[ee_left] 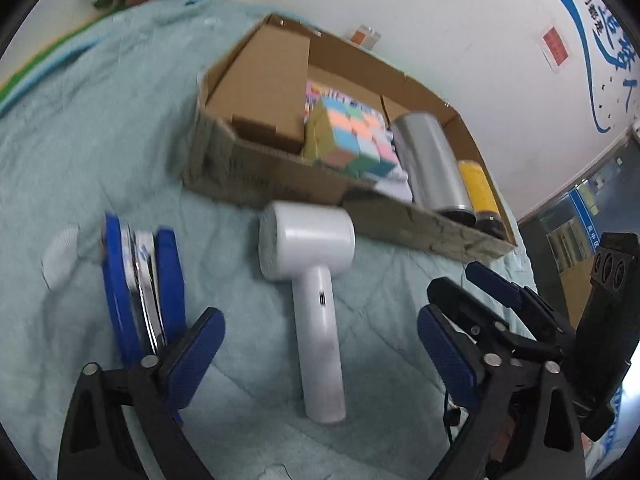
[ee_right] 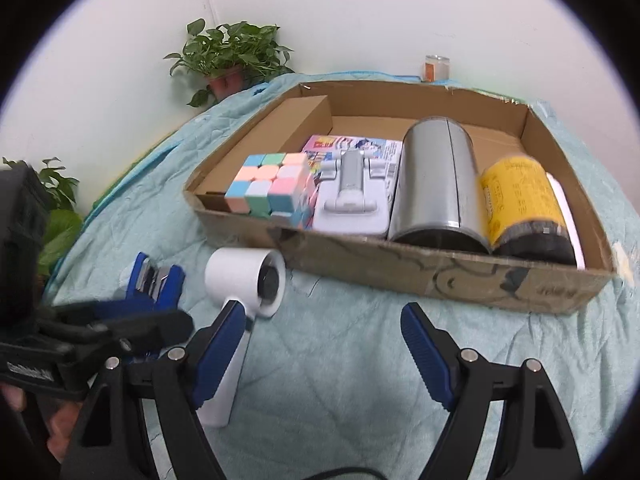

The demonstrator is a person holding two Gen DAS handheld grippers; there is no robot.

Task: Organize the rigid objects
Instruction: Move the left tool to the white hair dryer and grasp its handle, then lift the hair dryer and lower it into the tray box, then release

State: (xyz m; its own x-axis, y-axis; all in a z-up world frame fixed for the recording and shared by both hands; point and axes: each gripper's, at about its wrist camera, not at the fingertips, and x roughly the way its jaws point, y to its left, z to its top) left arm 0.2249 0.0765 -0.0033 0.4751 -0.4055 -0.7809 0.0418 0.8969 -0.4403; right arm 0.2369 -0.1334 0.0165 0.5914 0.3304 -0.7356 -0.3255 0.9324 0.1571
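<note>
A white handheld device (ee_left: 308, 280) with a round head and a long handle lies on the pale green cloth, just in front of the cardboard box (ee_left: 256, 176). My left gripper (ee_left: 320, 360) is open and straddles the handle from above without touching it. My right gripper (ee_right: 322, 352) is open with nothing between its pads; the white device (ee_right: 244, 276) lies at its left finger. In the box are a pastel puzzle cube (ee_right: 272, 188), a white stand (ee_right: 352, 196), a silver can (ee_right: 436, 184) and a yellow can (ee_right: 520, 204).
A blue-and-white object (ee_left: 136, 288) stands on edge left of the white device. The other gripper (ee_left: 452, 280) hovers at the right. Potted plants (ee_right: 232, 52) stand against the wall behind the cloth. A small jar (ee_right: 436, 68) sits beyond the box.
</note>
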